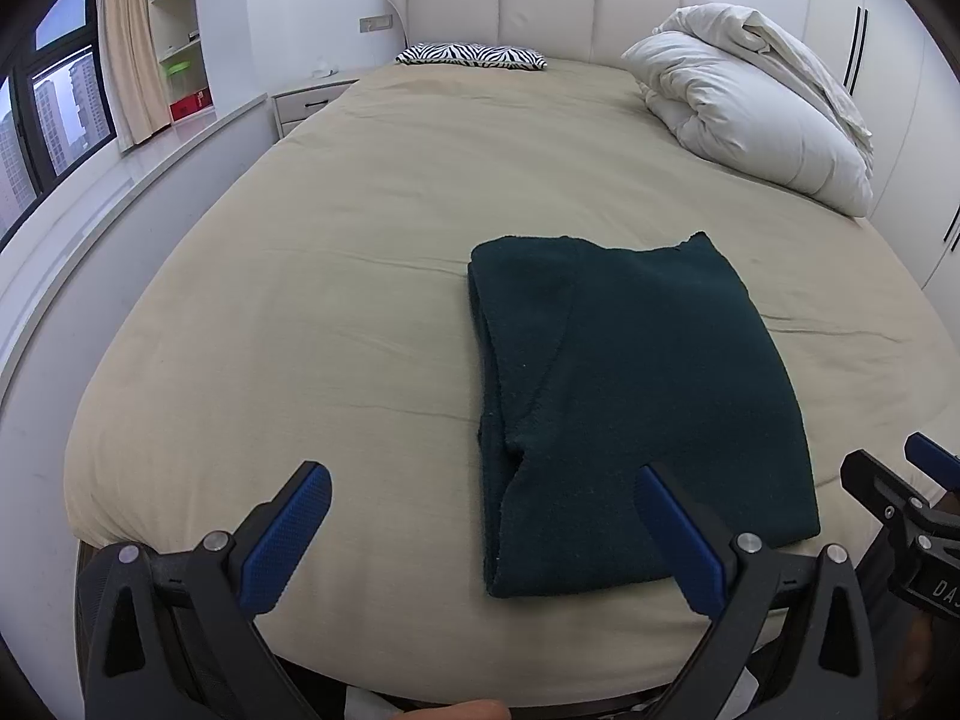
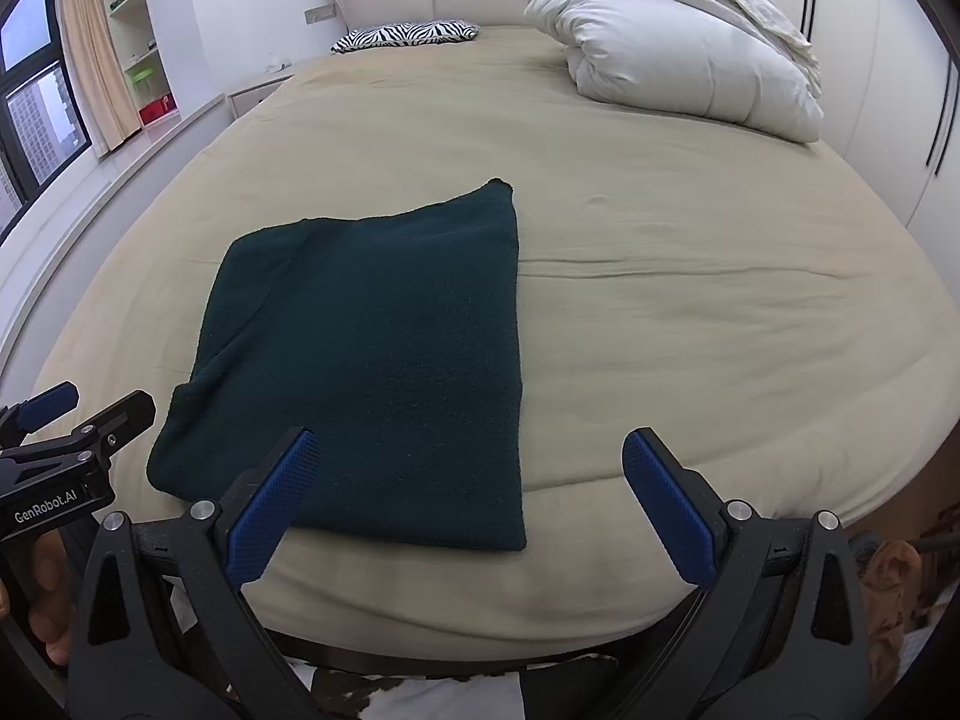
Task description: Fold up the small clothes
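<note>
A dark green knitted garment (image 1: pixel 630 396) lies folded into a flat rectangle near the foot of the beige bed (image 1: pixel 336 276); the right wrist view shows the same garment (image 2: pixel 372 354) left of centre. My left gripper (image 1: pixel 480 480) hovers open above the bed's near edge, its right finger over the garment's near left corner, nothing held. My right gripper (image 2: pixel 465 450) is open too, its left finger above the garment's near edge, empty. Each gripper shows in the other's view: the right gripper (image 1: pixel 900 480) at the far right, the left gripper (image 2: pixel 84 408) at the far left.
A bunched white duvet (image 1: pixel 762 114) sits at the bed's far right and a zebra-print pillow (image 1: pixel 474 55) by the headboard. A window ledge (image 1: pixel 120 192) and nightstand (image 1: pixel 306 102) run along the left. Wardrobe doors (image 1: pixel 900 60) stand at the right.
</note>
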The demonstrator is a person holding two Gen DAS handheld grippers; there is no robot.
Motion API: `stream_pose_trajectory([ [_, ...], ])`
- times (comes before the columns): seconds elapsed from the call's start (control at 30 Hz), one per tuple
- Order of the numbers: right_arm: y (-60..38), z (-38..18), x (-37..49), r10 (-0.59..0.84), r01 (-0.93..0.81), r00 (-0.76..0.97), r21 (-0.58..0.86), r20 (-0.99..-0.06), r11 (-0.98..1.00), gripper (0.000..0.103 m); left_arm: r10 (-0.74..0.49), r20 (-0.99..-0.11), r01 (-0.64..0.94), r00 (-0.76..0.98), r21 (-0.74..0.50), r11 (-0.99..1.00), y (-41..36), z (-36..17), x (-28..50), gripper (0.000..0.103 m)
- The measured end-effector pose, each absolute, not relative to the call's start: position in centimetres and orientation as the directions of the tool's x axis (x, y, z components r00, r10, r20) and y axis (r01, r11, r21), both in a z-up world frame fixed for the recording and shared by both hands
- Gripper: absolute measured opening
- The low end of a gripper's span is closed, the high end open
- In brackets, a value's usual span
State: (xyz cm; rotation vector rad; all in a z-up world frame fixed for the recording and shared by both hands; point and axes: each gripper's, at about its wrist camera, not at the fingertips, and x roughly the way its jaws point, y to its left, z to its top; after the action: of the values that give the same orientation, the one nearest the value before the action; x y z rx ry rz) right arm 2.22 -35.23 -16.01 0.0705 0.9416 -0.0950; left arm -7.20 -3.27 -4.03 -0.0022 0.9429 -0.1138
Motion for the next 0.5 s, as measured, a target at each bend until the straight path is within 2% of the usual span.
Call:
stream_pose_trajectory([
  [0.5, -35.0, -16.26, 2.33, -0.043, 0.104, 0.58, 0.021, -0.813, 0.994, 0.103, -0.099, -0.808, 0.096, 0.581, -0.052, 0.994, -3.25, -4.03, -7.32, 0.103],
])
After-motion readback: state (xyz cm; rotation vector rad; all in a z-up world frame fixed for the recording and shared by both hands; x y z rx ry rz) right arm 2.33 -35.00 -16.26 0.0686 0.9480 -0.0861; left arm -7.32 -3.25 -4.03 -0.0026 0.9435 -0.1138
